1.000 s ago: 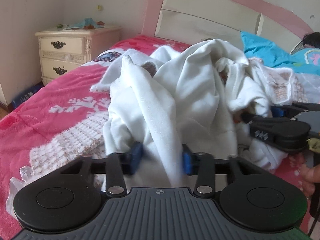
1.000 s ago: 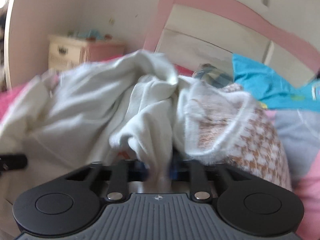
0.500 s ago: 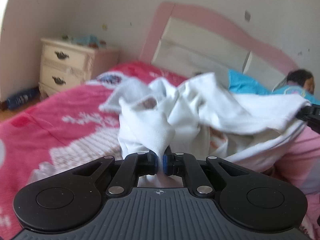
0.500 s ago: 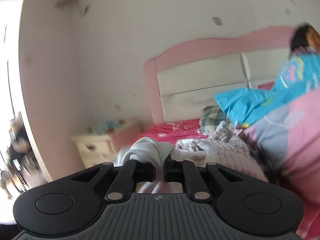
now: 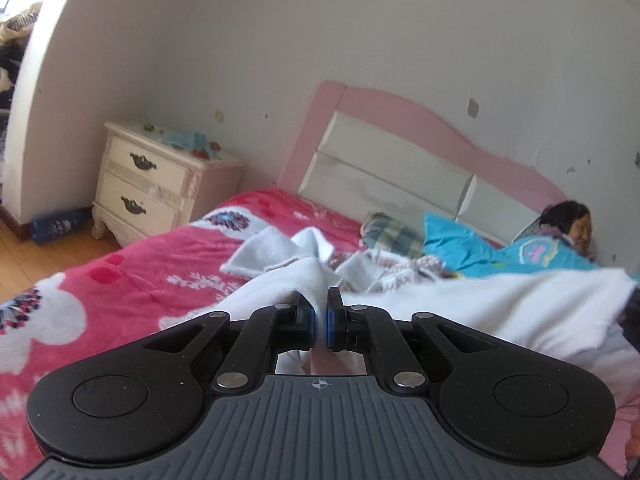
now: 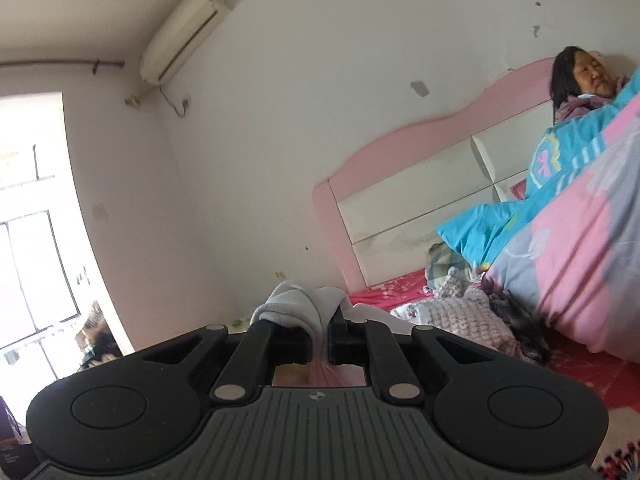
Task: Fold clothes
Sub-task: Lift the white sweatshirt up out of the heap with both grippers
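While my left tongs [image 5: 320,316] point slightly down over the bed [image 5: 132,280], pinched tight on a fold of the one white garment [image 5: 460,304], that cloth stretches off to the right edge above the red blanket, with one nightstand [image 5: 148,184], one pink headboard [image 5: 420,148] and one person [image 5: 568,224] lying under a blue quilt beyond. In the right view my right tongs [image 6: 320,336] sit about level and rolled, clamped on another bunched edge of the white garment [image 6: 296,308], one knitted piece [image 6: 464,316] lying on the bed behind and one air conditioner [image 6: 184,32] high on the wall.
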Available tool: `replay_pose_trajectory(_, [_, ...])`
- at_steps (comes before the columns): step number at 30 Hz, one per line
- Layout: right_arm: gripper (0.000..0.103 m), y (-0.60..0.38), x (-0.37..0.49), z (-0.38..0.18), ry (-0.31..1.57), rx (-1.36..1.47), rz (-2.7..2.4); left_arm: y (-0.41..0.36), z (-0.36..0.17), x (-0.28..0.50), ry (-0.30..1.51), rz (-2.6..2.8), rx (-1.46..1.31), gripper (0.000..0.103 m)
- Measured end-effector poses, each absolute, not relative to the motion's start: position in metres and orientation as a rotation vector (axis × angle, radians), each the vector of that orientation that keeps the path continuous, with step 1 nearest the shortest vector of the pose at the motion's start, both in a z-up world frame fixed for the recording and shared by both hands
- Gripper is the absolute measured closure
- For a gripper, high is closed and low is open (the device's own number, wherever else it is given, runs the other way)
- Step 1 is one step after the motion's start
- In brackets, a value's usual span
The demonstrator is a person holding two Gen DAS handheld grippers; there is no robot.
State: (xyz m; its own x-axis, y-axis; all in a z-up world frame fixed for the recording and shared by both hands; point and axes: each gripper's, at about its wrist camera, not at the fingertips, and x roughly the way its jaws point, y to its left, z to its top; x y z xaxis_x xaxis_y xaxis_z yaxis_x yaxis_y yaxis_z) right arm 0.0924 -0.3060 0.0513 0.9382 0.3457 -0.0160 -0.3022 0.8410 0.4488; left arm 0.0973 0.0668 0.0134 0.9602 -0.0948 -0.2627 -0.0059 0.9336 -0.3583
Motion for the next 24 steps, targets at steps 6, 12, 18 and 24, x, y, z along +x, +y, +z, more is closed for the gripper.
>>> replay_pose_trajectory(6, [0.094, -0.327, 0.026, 0.074, 0.055, 0.479, 0.354, 0.082, 0.048, 0.052, 0.192, -0.036, -0.374, 0.099])
replay_pose_trajectory(12, [0.094, -0.331, -0.054, 0.119, -0.048, 0.432, 0.411, 0.098, 0.09, 0.011, 0.097, -0.031, -0.359, 0.099])
replay_pose_trajectory(18, [0.094, -0.335, -0.12, 0.176, -0.151, 0.426, 0.504, 0.112, 0.135, -0.017, -0.004, -0.034, -0.353, 0.099])
replay_pose_trajectory(24, [0.094, -0.345, -0.119, 0.176, -0.097, 0.459, 0.447, 0.117, 0.153, -0.007, 0.015, -0.015, -0.354, 0.099])
